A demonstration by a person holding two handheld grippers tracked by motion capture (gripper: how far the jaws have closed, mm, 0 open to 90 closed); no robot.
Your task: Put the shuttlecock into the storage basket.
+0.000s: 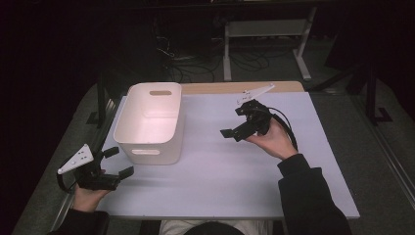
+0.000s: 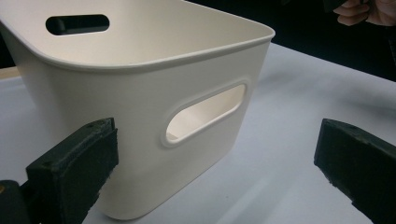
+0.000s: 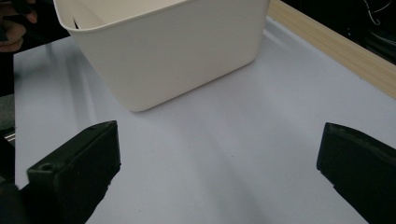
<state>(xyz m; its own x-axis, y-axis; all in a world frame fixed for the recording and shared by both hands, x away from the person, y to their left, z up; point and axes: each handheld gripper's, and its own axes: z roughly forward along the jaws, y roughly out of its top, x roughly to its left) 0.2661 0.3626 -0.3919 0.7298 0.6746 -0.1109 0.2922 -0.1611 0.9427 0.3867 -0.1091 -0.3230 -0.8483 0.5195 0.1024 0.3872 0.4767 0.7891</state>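
Note:
A white plastic bin [image 1: 149, 122] with slot handles stands on the left half of the pale table [image 1: 225, 181], and its inside looks bare. My left gripper [image 1: 119, 162] is held open at the table's near left corner, jaws aimed at the bin's near wall [image 2: 154, 121] and its handle slot [image 2: 205, 113]. My right gripper [image 1: 234, 122] hovers open to the right of the bin, pointing left at its side wall [image 3: 173, 51]. Neither gripper holds anything.
A wooden strip [image 1: 240, 87] edges the table's far side. Beyond it stand a white frame leg [image 1: 303, 54] and loose cables [image 1: 195, 61] on the dark floor. The table surface [image 3: 210, 154] between the right jaws is flat and bare.

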